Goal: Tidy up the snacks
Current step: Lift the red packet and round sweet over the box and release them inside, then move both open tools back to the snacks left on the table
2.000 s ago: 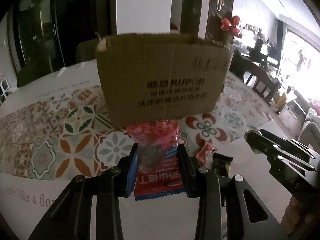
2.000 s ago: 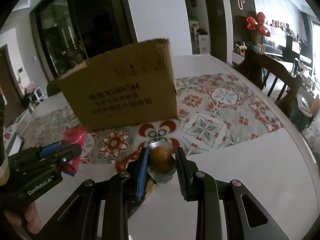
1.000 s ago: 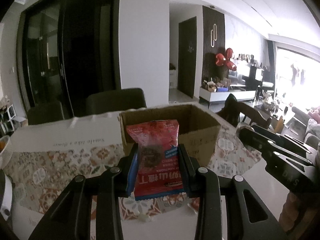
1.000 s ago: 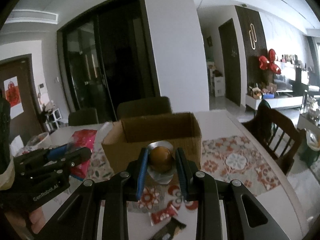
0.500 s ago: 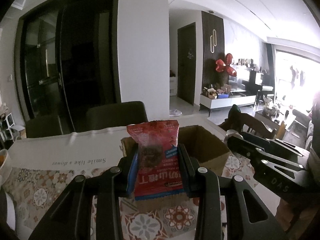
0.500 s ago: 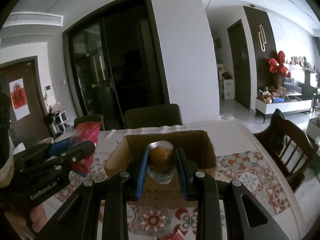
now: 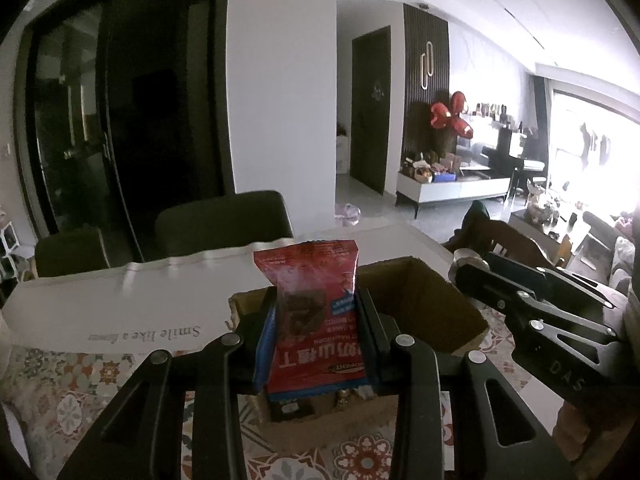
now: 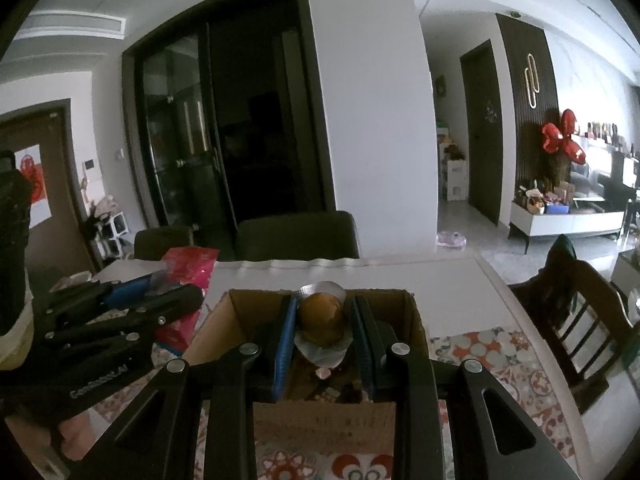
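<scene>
left wrist cam: my left gripper [image 7: 316,344] is clamped on a red snack packet [image 7: 314,320], w/ the cardboard box [image 7: 436,312] just ahead & below it; right gripper [image 8: 324,336] pinches a round brown snack in foil [image 8: 322,316] above the box opening. some snacks already lie inside; these two not yet dropped. patterned tablecloth [image 7: 60,384] under us, dark chairs [image 8: 296,236] beyond, living rm to my right

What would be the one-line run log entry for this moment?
left hand-held gripper: shut on red packet | right hand-held gripper: shut on brown snack | both above open cardboard box
</scene>
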Motion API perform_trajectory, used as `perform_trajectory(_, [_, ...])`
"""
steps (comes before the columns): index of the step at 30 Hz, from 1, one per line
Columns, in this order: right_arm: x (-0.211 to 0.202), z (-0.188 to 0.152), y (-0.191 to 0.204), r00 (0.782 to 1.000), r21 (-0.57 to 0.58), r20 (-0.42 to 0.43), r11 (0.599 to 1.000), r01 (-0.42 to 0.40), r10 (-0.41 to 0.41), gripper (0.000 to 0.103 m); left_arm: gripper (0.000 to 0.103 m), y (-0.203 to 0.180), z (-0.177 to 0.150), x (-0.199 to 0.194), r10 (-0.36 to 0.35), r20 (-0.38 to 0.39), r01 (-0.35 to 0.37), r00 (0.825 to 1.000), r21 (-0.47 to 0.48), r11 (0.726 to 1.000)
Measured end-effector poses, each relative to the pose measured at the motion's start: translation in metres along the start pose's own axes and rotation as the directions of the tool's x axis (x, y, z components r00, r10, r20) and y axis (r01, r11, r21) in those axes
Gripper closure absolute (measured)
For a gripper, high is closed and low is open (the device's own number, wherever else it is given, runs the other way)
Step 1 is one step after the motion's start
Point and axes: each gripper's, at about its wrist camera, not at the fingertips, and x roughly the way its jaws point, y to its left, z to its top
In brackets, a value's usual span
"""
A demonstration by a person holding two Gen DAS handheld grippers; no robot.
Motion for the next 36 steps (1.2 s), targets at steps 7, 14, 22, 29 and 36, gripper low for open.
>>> perform_trajectory(7, [0.032, 0.001, -0.009, 0.998, 0.019, -0.064, 1.0, 0.008, -0.007, 0.074, 0.067, 0.006, 0.003, 0.034, -0.019, -0.085, 0.016, 0.996, -0.029, 0.999])
perform_trajectory(14, [0.053, -0.002, -0.019, 0.993, 0.026, -0.116, 0.999, 0.039, -0.036, 0.073, 0.049, 0.009, 0.003, 0.05, -0.014, -0.121, 0.009, 0.993, -0.041, 0.999])
perform_trajectory(22, [0.04, -0.005, -0.018, 0.994, 0.027, -0.095, 0.998, 0.064, -0.062, 0.059, 0.047, 0.004, -0.005, 0.028, 0.026, -0.077, -0.025, 0.997, 0.013, 1.0])
perform_trajectory(29, [0.007, -0.014, -0.01, 0.996, 0.049, -0.058, 0.996, 0.075, -0.072, 0.057, 0.046, -0.007, -0.019, -0.007, 0.016, -0.022, -0.014, 1.0, 0.076, 0.997])
perform_trajectory(36, [-0.029, -0.022, 0.0, 0.996, 0.049, -0.018, 0.995, 0.086, -0.085, 0.057, 0.046, -0.014, -0.03, -0.049, 0.004, 0.045, -0.009, 0.999, 0.117, 0.993])
